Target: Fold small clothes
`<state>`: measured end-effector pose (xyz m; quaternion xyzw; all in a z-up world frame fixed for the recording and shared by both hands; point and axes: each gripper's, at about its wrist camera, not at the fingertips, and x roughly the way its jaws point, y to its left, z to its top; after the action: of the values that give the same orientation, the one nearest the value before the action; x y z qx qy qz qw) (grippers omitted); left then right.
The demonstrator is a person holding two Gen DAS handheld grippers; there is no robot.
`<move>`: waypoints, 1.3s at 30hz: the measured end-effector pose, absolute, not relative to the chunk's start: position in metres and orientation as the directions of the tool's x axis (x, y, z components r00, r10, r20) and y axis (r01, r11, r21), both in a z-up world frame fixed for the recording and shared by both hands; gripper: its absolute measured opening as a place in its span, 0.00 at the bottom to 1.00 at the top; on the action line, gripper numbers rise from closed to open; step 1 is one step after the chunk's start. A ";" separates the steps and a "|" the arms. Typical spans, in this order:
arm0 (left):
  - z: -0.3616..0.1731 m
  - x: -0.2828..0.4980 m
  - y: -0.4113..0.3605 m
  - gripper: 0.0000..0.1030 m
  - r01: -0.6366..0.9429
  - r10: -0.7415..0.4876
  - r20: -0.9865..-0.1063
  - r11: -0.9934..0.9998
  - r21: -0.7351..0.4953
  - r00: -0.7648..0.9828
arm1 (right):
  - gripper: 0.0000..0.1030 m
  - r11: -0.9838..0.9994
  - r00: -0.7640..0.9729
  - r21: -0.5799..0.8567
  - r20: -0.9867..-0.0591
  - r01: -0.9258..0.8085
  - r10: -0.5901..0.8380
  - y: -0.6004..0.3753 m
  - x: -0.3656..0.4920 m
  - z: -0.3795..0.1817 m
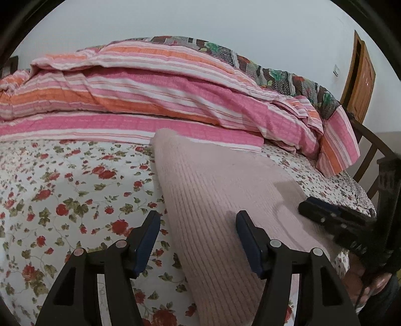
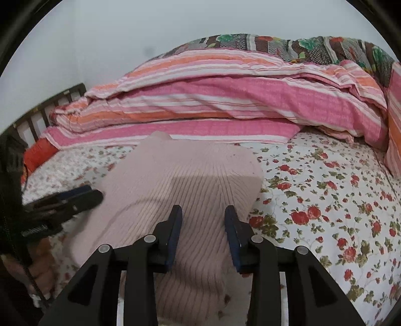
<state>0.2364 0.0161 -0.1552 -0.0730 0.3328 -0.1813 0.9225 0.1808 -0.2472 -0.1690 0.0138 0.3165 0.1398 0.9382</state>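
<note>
On the left of the bed, the floral bedsheet (image 1: pixel 62 190) with red roses and green leaves lies flat and uncovered. The left hand-held gripper (image 1: pixel 198 225) hangs low over it, its two blue-padded fingers standing apart with nothing between them: the left pad (image 1: pixel 147 240) is over the floral print, and the right pad (image 1: pixel 248 240) is over the left edge of the pink ribbed knit garment (image 1: pixel 213 200). That garment lies on the bedsheet near the bed's front edge as a long folded strip running away from the cameras toward the striped quilt (image 1: pixel 150 95), which is heaped in pink, orange and white bands along the back of the bed against the pale wall (image 1: pixel 200 22). A darker patchwork blanket (image 1: pixel 280 75) with green and red motifs sits behind the quilt. In the right wrist view the garment's far end widens into a rounded shape, and a shallow crease crosses its middle. The right hand-held gripper (image 2: pixel 203 220) hovers over the garment's near part, its fingers apart and not pinching the cloth, though the knit fills the gap beneath them. Further right the bedsheet is bare again, and a wooden door (image 1: pixel 361 82) stands in the far corner.
</note>
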 end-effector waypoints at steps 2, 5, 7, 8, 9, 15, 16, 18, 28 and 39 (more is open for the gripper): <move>-0.153 0.231 0.014 0.59 0.291 -0.381 -0.586 0.924 -0.246 0.715 | 0.52 0.971 0.769 0.112 -0.594 -0.212 0.236 -0.252 0.177 -0.162; -0.148 0.223 0.008 0.59 0.284 -0.366 -0.606 0.931 -0.231 0.706 | 0.53 0.975 0.772 0.163 -0.597 -0.149 0.218 -0.267 0.163 -0.157; -0.142 0.212 0.003 0.59 0.278 -0.349 -0.622 0.937 -0.212 0.701 | 0.53 0.974 0.760 0.185 -0.613 -0.129 0.217 -0.275 0.152 -0.154; -0.140 0.205 0.002 0.60 0.275 -0.338 -0.623 0.941 -0.198 0.705 | 0.53 0.978 0.755 0.174 -0.623 -0.119 0.203 -0.277 0.145 -0.151; -0.136 0.198 0.001 0.64 0.269 -0.323 -0.623 0.946 -0.183 0.712 | 0.53 0.982 0.755 0.158 -0.630 -0.108 0.184 -0.278 0.139 -0.148; -0.098 0.150 0.002 0.73 0.226 -0.273 -0.613 0.962 -0.155 0.742 | 0.56 0.994 0.762 0.094 -0.640 -0.047 0.096 -0.280 0.089 -0.116; -0.088 0.140 0.003 0.75 0.214 -0.263 -0.607 0.965 -0.154 0.750 | 0.57 0.996 0.768 0.082 -0.635 -0.040 0.083 -0.278 0.079 -0.109; -0.071 0.123 0.004 0.80 0.203 -0.252 -0.595 0.968 -0.150 0.763 | 0.61 0.998 0.780 0.056 -0.623 -0.034 0.062 -0.276 0.063 -0.098; -0.013 0.047 0.009 0.86 0.164 -0.190 -0.547 0.982 -0.096 0.815 | 0.96 1.000 0.855 0.012 -0.519 -0.023 0.026 -0.272 -0.017 -0.048; 0.006 0.009 0.003 0.87 0.163 -0.176 -0.513 0.984 -0.071 0.840 | 0.98 1.000 0.858 0.029 -0.514 -0.012 0.025 -0.277 -0.050 -0.037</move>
<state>0.0093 0.0030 0.0056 -0.0121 0.2684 -0.0886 0.9592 -0.0504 -0.2767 -0.0370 0.0122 0.2667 0.0097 0.9637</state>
